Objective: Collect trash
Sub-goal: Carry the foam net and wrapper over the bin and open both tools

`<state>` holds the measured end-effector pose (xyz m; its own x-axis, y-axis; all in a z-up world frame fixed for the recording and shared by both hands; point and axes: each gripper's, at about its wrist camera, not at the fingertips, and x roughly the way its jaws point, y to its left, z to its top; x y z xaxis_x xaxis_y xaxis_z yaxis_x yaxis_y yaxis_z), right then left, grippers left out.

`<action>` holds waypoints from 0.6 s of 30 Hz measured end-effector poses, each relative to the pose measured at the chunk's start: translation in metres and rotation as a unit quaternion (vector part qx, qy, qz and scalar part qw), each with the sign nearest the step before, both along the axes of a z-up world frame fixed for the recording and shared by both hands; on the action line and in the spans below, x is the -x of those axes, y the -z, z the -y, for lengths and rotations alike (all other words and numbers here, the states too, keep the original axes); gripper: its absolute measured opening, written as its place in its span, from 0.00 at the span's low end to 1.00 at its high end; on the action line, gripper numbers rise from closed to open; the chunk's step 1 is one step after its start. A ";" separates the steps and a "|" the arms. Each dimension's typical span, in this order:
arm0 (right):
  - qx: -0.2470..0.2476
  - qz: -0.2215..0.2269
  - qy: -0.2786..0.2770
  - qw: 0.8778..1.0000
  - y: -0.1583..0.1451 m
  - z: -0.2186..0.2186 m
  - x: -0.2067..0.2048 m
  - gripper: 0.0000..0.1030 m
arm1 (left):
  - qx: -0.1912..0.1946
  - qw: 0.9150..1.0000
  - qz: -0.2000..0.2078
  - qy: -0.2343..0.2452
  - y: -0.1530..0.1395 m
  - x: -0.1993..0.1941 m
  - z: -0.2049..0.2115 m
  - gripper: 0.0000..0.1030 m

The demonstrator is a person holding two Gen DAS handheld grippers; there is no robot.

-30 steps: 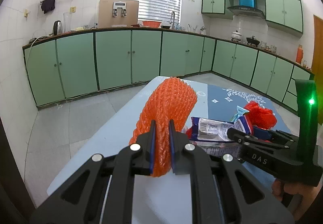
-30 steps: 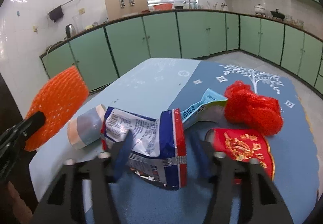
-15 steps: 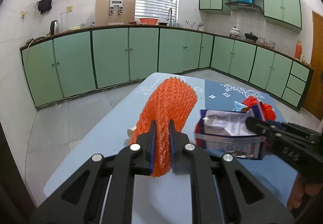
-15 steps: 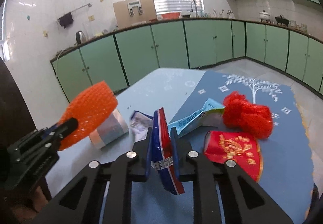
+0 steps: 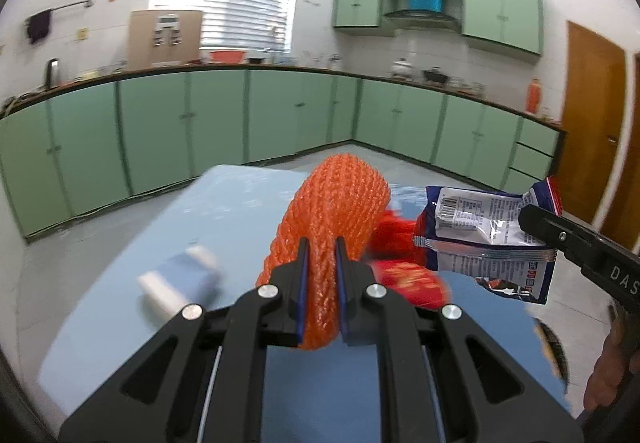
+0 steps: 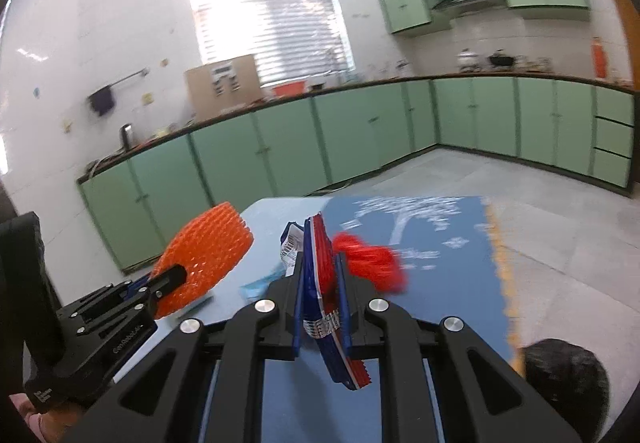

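My left gripper (image 5: 320, 243) is shut on an orange foam net (image 5: 340, 199), which sticks up and forward between the blue pads, above the blue table (image 5: 240, 203). My right gripper (image 6: 318, 263) is shut on a blue, red and white snack wrapper (image 6: 320, 283), held edge-on clear of the table. In the left wrist view the wrapper (image 5: 480, 235) hangs from the right gripper (image 5: 536, 221) at the right. The right wrist view has the left gripper (image 6: 172, 275) and the net (image 6: 208, 247) at the left.
On the table lie a red crumpled bag (image 6: 372, 263), a red packet (image 5: 412, 277), a light blue packet (image 6: 260, 285) and a tipped white-and-blue cup (image 5: 180, 279). Green cabinets line the walls beyond a grey floor. A hand (image 5: 608, 383) shows at the lower right.
The right gripper closed on the snack wrapper and lifted it off the table. Both grippers rose and swung; the left kept its hold on the foam net.
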<state>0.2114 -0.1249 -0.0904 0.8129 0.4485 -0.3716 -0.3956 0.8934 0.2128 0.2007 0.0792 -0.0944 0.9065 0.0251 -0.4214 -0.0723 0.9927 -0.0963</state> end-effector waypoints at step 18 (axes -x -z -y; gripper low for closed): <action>0.014 -0.037 0.235 0.971 0.033 0.204 0.037 0.14 | 0.032 0.968 -0.037 0.247 0.023 -0.036 0.218 0.10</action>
<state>0.1743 -0.3285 -0.1232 0.8958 0.0232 -0.4439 0.0731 0.9773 0.1987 0.2370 -0.1384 -0.1175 0.7693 -0.4312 -0.4715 0.4002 0.9004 -0.1705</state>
